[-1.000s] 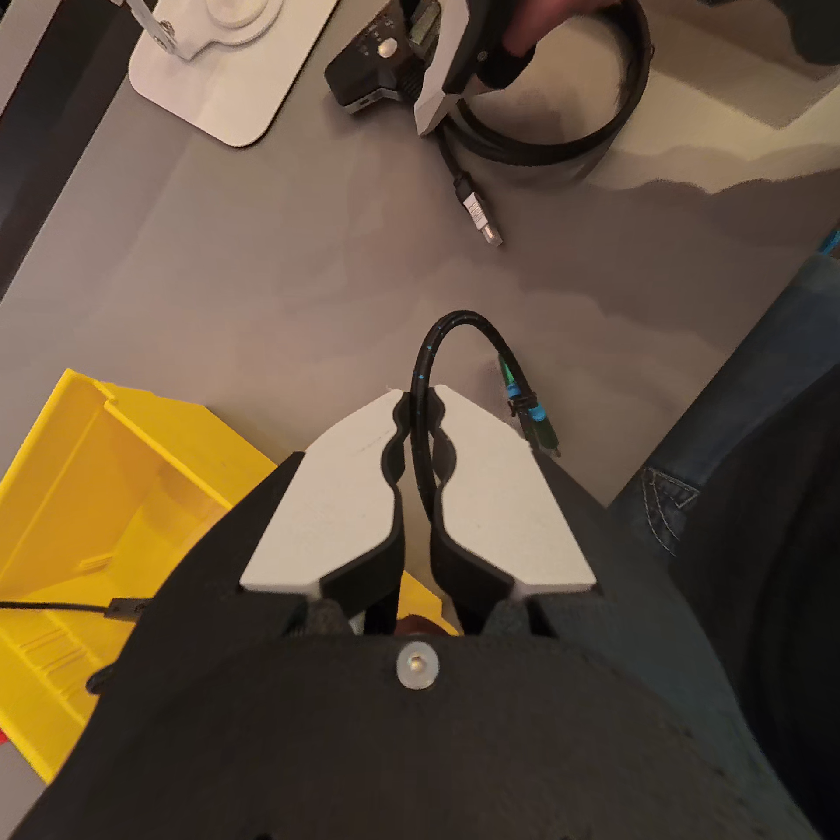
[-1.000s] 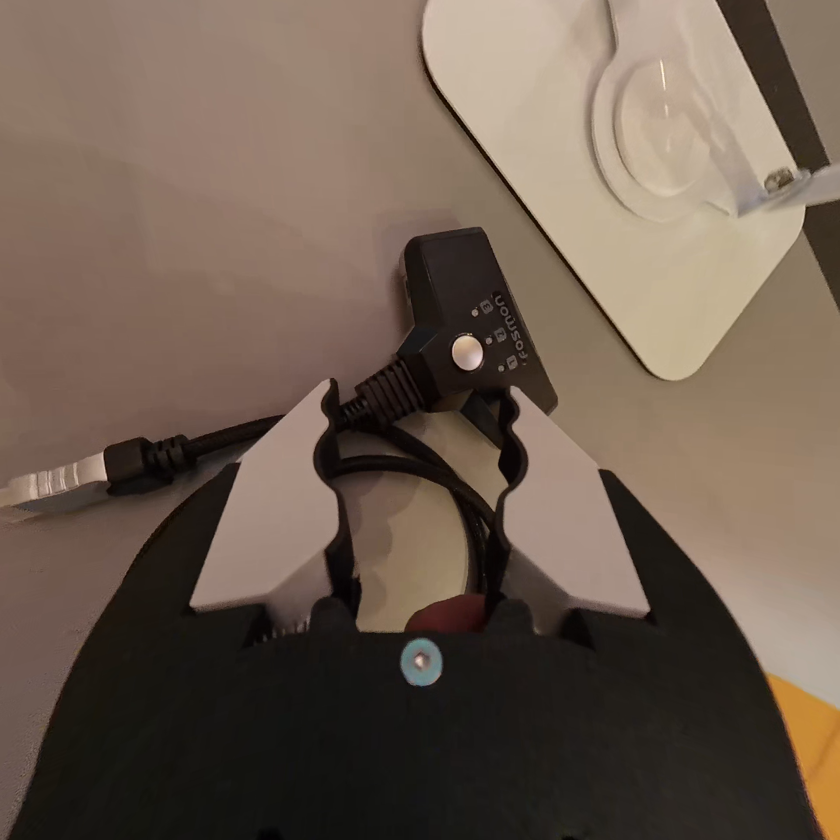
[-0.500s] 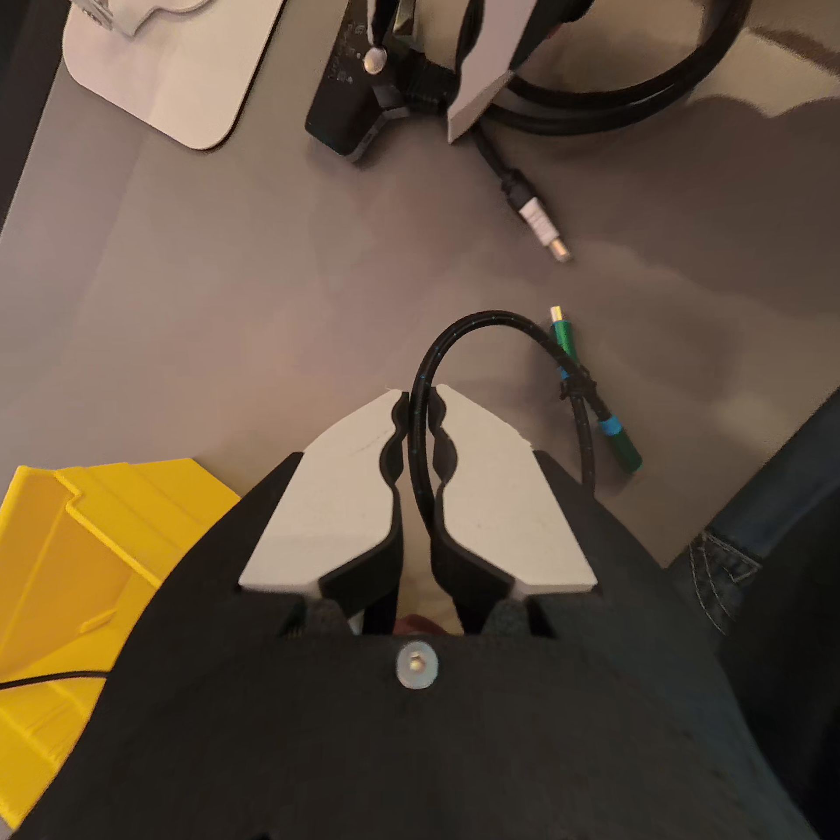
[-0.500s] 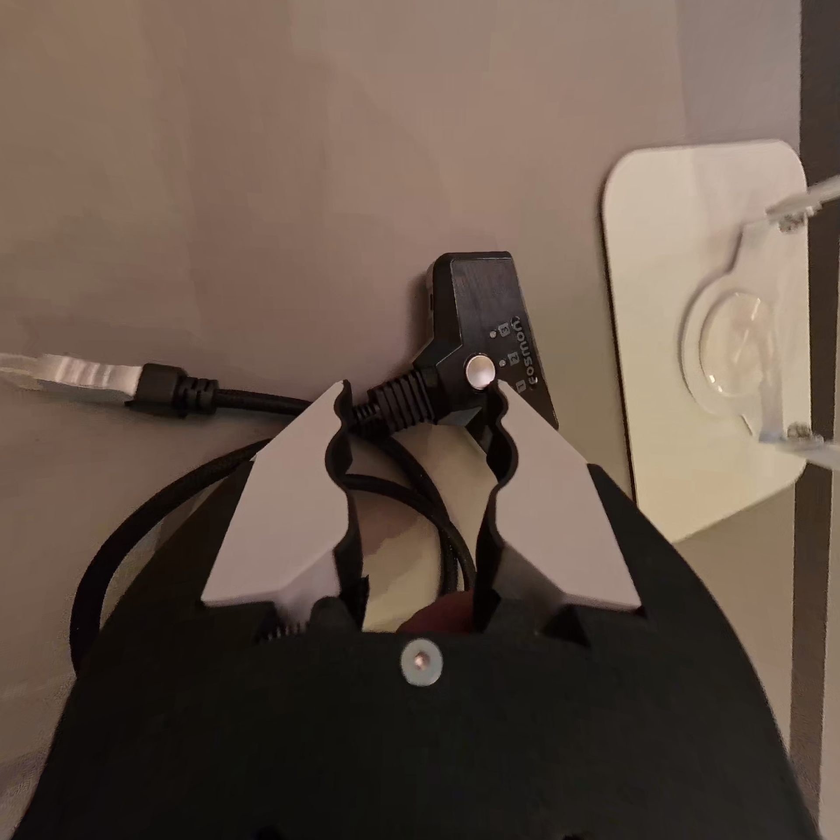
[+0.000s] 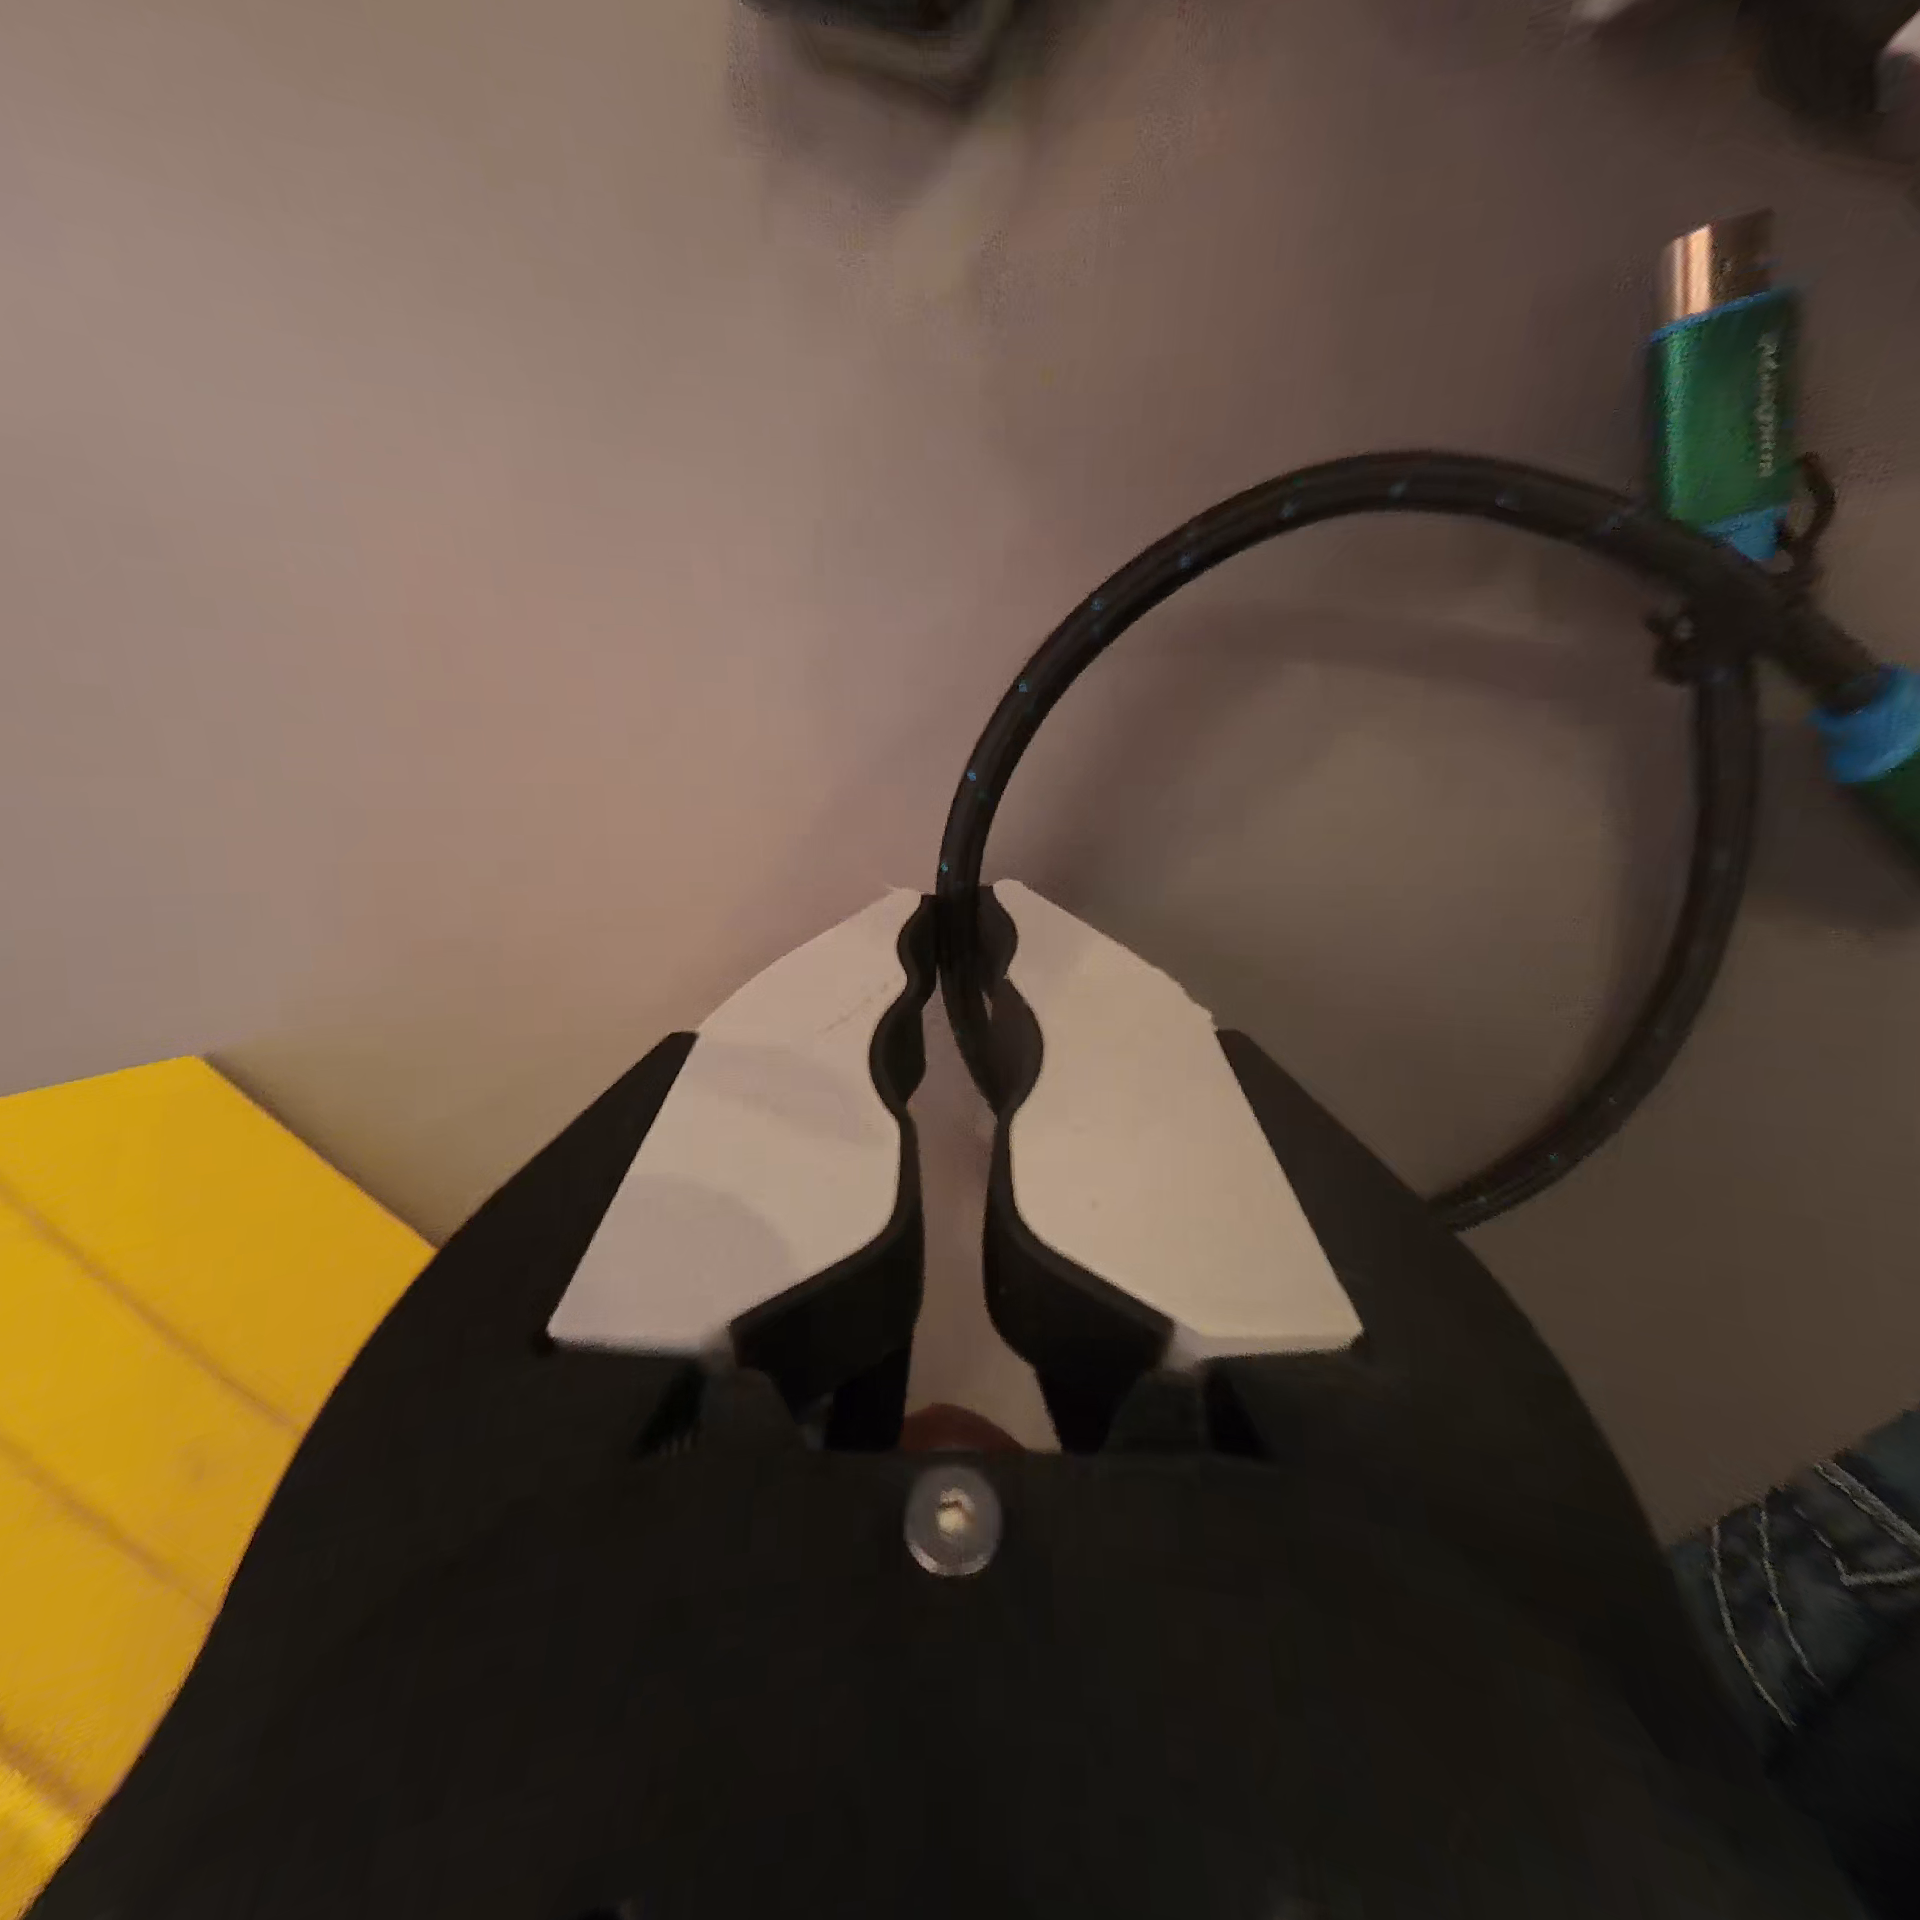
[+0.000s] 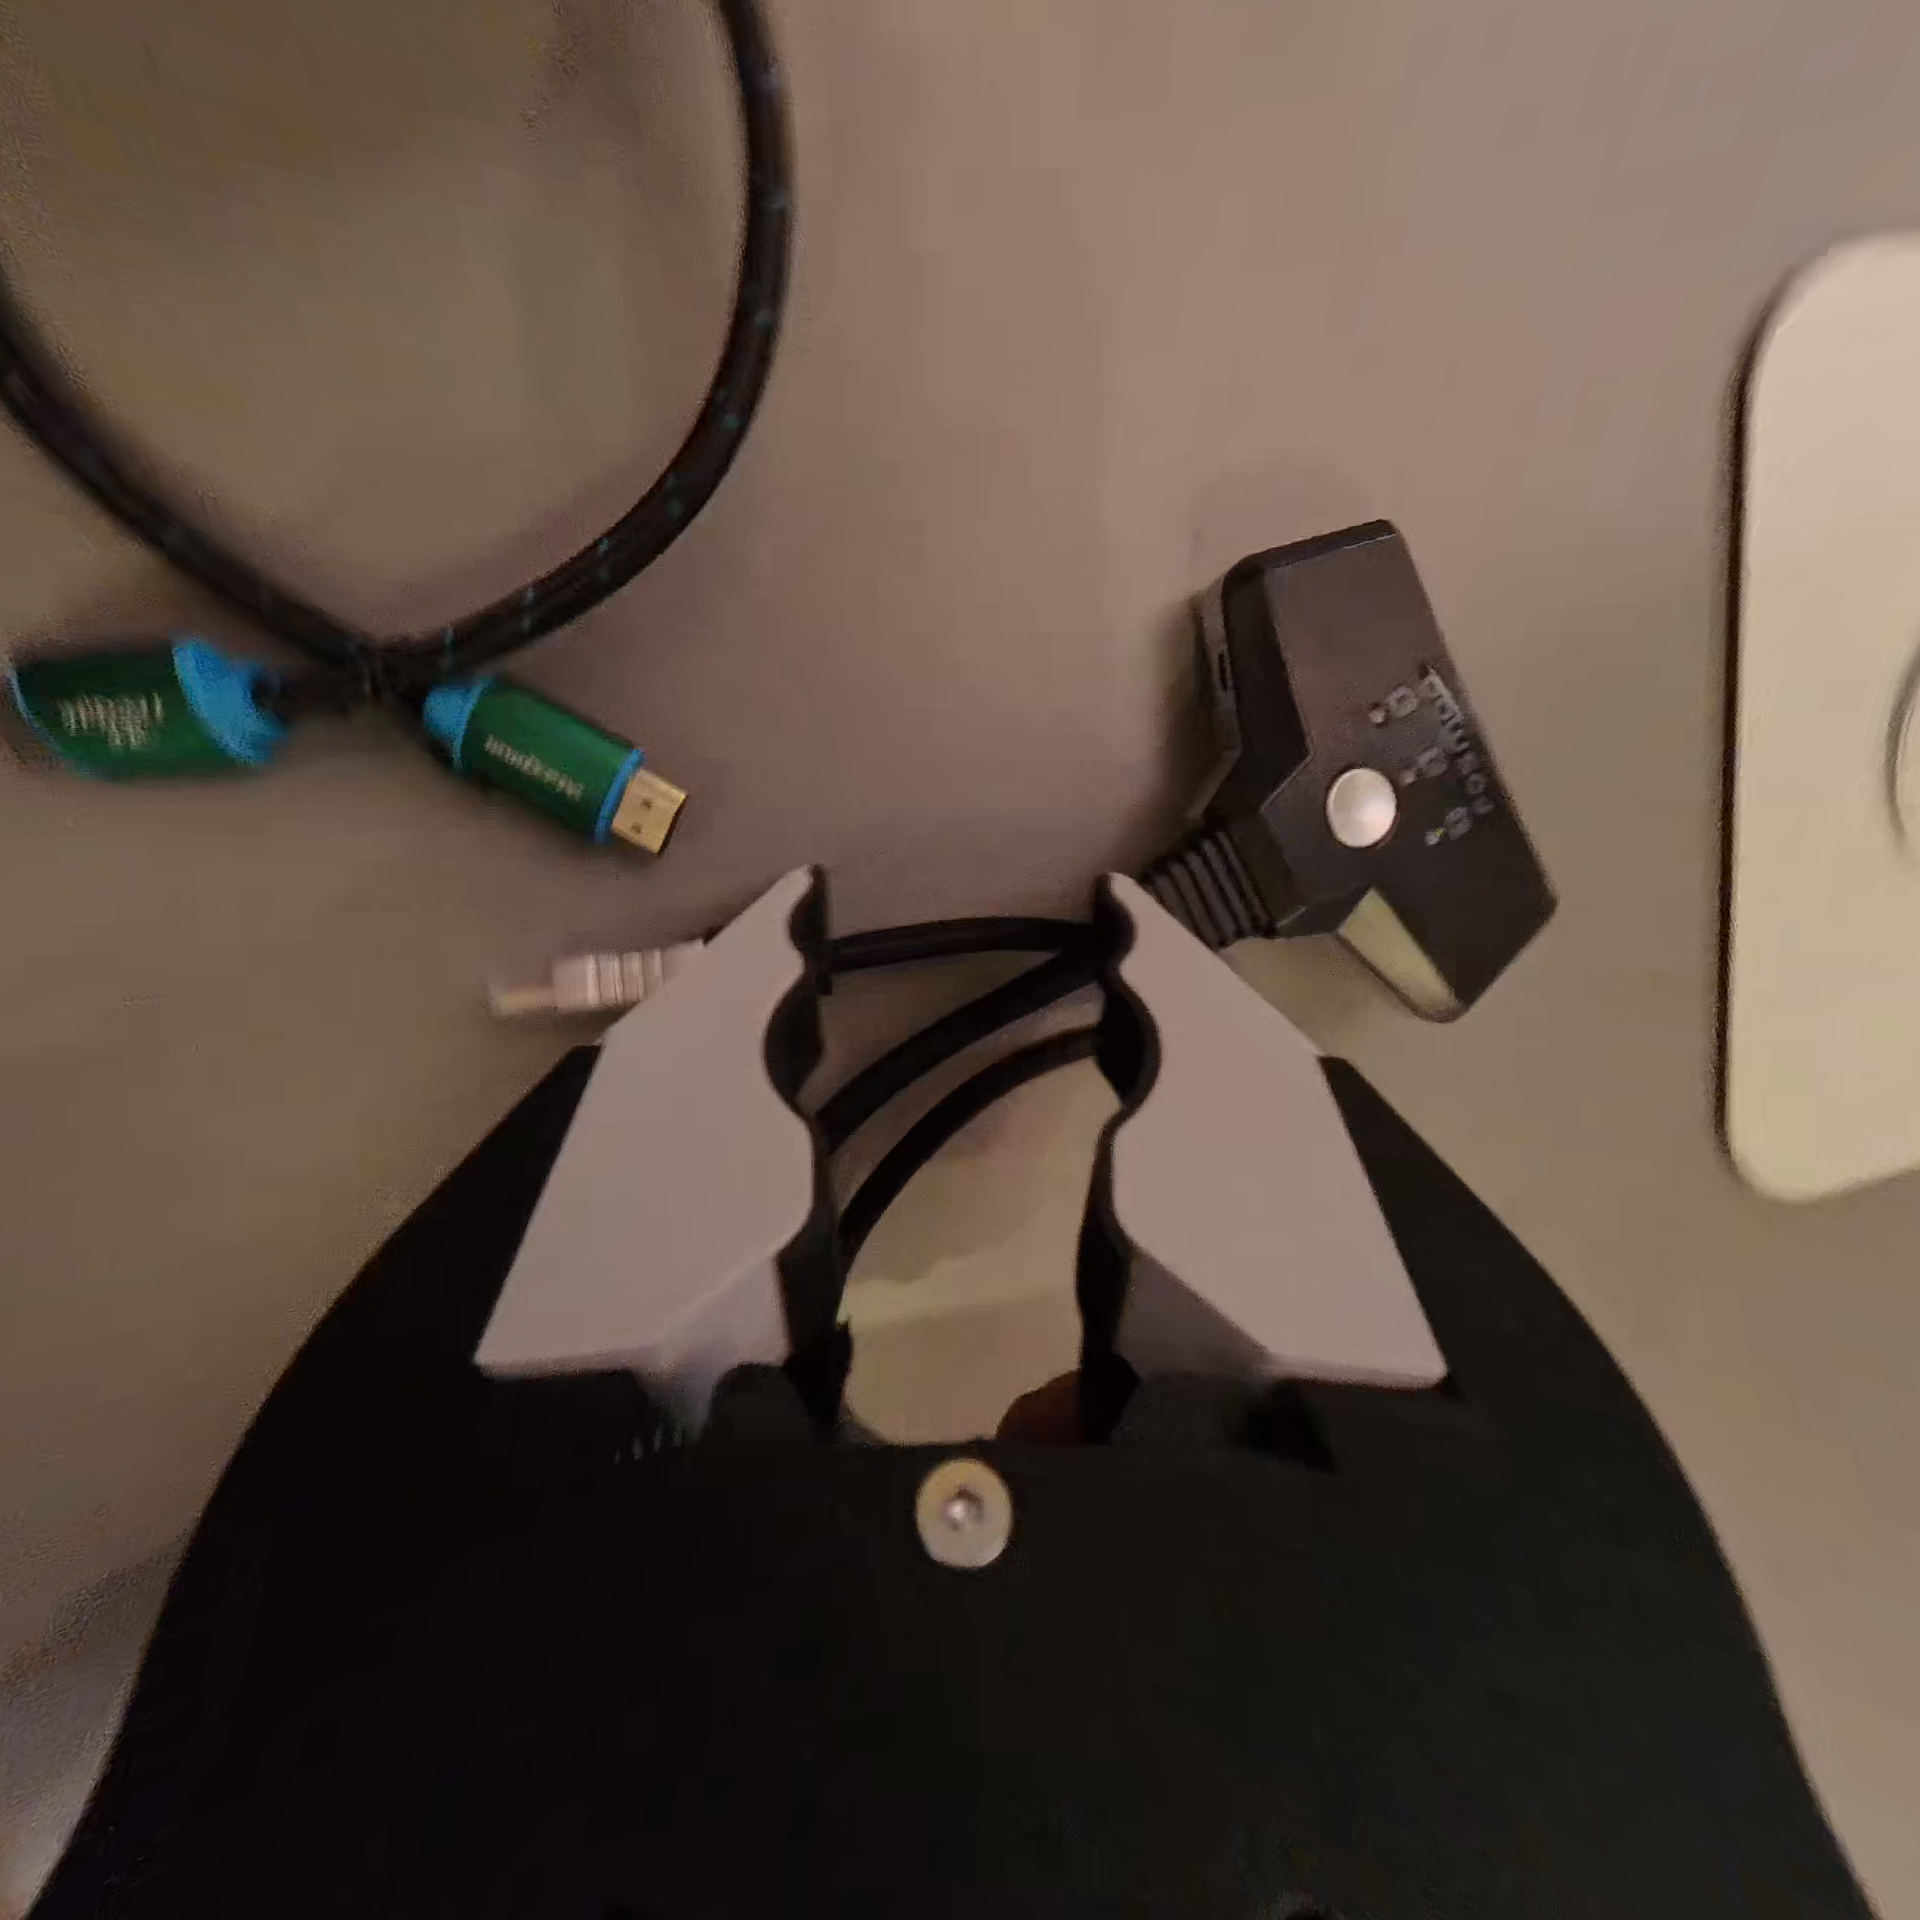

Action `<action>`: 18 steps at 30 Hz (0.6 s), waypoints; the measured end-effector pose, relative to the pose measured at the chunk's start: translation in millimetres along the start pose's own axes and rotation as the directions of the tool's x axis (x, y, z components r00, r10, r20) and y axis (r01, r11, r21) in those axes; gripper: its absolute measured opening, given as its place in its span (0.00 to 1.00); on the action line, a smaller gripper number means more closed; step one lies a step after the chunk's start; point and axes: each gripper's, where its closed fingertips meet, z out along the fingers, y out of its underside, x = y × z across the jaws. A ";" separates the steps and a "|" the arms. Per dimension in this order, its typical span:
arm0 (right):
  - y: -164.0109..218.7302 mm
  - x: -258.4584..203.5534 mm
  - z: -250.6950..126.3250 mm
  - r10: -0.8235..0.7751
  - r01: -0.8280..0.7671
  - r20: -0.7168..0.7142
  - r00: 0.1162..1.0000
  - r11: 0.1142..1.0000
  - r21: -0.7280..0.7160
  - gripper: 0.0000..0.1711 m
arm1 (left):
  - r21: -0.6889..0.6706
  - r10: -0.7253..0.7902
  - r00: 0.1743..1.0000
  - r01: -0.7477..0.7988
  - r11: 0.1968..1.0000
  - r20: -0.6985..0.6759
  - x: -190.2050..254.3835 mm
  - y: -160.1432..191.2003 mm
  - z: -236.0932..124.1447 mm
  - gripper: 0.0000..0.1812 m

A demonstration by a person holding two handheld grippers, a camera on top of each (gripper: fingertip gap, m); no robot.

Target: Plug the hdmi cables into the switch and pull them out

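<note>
The switch (image 5: 883, 42) is a blurred shape cut off at the left view's top edge. One green plug (image 6: 135, 717) runs off the right view's left edge. The white base (image 6: 1849, 727) is smeared and cropped.

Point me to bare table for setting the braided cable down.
Bare grey table ahead of the left claw, above the yellow bin. Also between the green plug and the switch. Crowded around the right claw, over the switch's coiled lead.
</note>
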 end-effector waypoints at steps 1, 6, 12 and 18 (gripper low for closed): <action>0.6 3.0 -2.1 0.093 -0.093 -0.026 0.995 0.996 -0.003 0.30 | -0.003 -0.005 1.000 0.005 1.000 -0.006 0.3 1.2 3.1 0.03; 5.8 35.0 0.2 0.328 -0.331 -0.235 0.915 0.943 0.025 0.36 | 0.007 -0.025 0.999 0.026 1.000 -0.028 0.7 -1.8 8.4 0.03; 23.7 68.5 -16.4 0.491 -0.484 -0.363 0.792 0.867 0.117 0.32 | 0.012 -0.039 0.999 0.039 0.999 -0.038 0.4 -0.6 11.1 0.03; 22.0 73.5 14.0 0.574 -0.571 -0.276 0.771 0.815 0.100 0.16 | 0.022 -0.056 0.997 0.057 0.998 -0.059 0.9 -1.7 12.7 0.03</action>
